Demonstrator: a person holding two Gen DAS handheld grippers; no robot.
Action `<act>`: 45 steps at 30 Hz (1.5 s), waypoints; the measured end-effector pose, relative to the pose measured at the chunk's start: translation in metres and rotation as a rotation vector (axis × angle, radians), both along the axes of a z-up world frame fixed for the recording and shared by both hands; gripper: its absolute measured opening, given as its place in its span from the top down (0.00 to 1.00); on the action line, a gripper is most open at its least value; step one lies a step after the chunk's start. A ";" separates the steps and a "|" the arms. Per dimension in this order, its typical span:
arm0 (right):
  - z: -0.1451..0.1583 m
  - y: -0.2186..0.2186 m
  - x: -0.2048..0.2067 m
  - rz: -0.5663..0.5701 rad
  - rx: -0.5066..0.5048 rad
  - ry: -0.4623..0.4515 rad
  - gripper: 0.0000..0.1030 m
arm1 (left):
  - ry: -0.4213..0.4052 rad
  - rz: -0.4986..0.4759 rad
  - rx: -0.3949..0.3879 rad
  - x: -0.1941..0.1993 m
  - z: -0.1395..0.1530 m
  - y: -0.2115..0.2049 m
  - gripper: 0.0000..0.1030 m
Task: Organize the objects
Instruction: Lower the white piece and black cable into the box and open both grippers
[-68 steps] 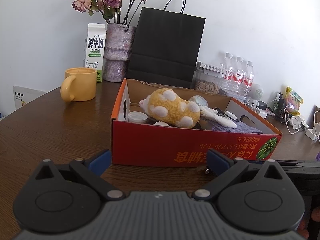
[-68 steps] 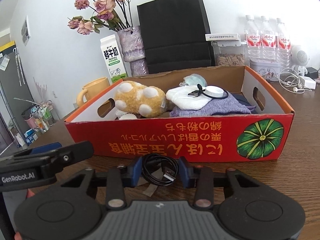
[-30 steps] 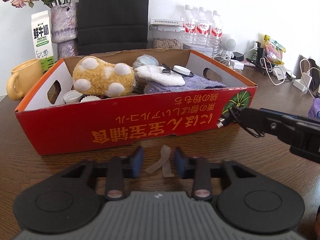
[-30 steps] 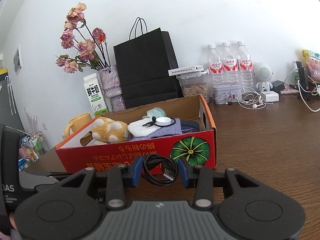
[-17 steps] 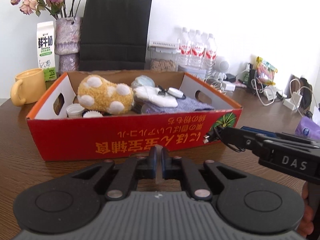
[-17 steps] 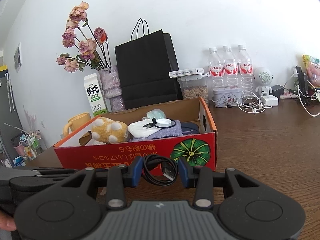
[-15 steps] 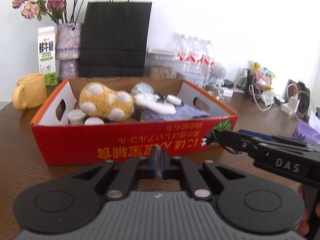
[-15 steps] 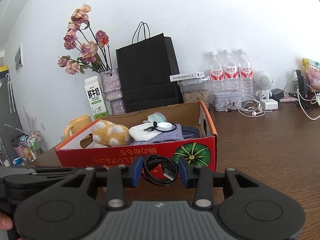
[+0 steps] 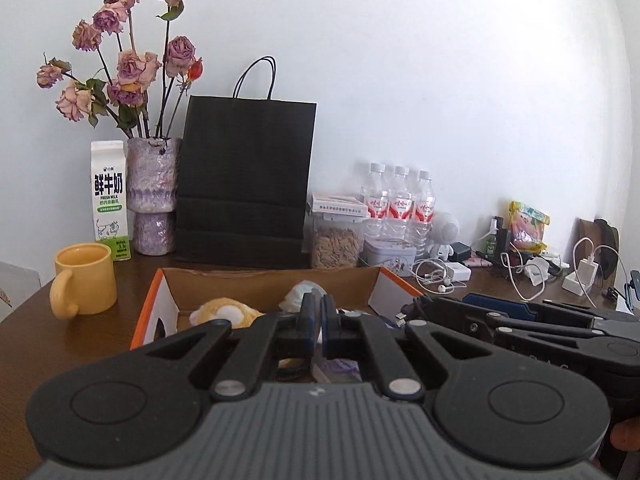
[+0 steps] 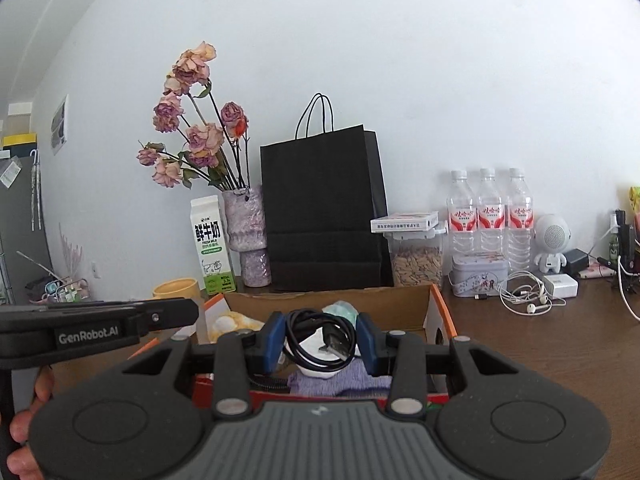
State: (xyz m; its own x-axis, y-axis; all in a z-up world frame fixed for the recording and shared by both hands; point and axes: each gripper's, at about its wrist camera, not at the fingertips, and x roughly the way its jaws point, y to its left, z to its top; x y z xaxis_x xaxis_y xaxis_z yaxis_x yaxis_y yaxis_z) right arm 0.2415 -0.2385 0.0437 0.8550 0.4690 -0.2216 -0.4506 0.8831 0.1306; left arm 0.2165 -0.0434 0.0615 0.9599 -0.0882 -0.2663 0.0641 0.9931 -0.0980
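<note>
A red cardboard box (image 9: 154, 316) with an orange rim (image 10: 440, 308) sits low in both views. Inside it lie a yellow plush toy (image 9: 224, 314), a white item and a purple cloth (image 10: 360, 376). My left gripper (image 9: 318, 320) hangs over the box's near side. Its jaws are pressed together on a thin pale strip, of which only a sliver shows. My right gripper (image 10: 320, 340) is shut on a coiled black USB cable (image 10: 312, 340), also above the box's near side. The two grippers are side by side, the right gripper (image 9: 404, 312) showing in the left wrist view.
On the brown table behind the box stand a yellow mug (image 9: 84, 278), a milk carton (image 9: 110, 200), a vase of dried roses (image 9: 152, 196), a black paper bag (image 9: 244, 180), a seed jar (image 9: 336, 240) and three water bottles (image 9: 396, 204). Chargers and earphone cables (image 9: 520, 268) clutter the right.
The left jaws closed on the pale strip that lay on the table. Both grippers then rose and tipped upward, so the box dropped low in both views.
</note>
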 end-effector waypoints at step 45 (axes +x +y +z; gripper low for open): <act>-0.001 0.008 0.046 -0.062 -0.101 0.095 0.00 | 0.105 0.147 0.043 0.019 -0.005 0.036 0.00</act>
State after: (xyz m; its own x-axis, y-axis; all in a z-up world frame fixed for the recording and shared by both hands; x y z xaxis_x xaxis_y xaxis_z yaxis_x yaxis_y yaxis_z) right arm 0.2875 -0.2306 0.0426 0.8545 0.3871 -0.3464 -0.3844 0.9197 0.0797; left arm 0.2353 -0.0077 0.0569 0.9284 0.0647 -0.3659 -0.0904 0.9945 -0.0535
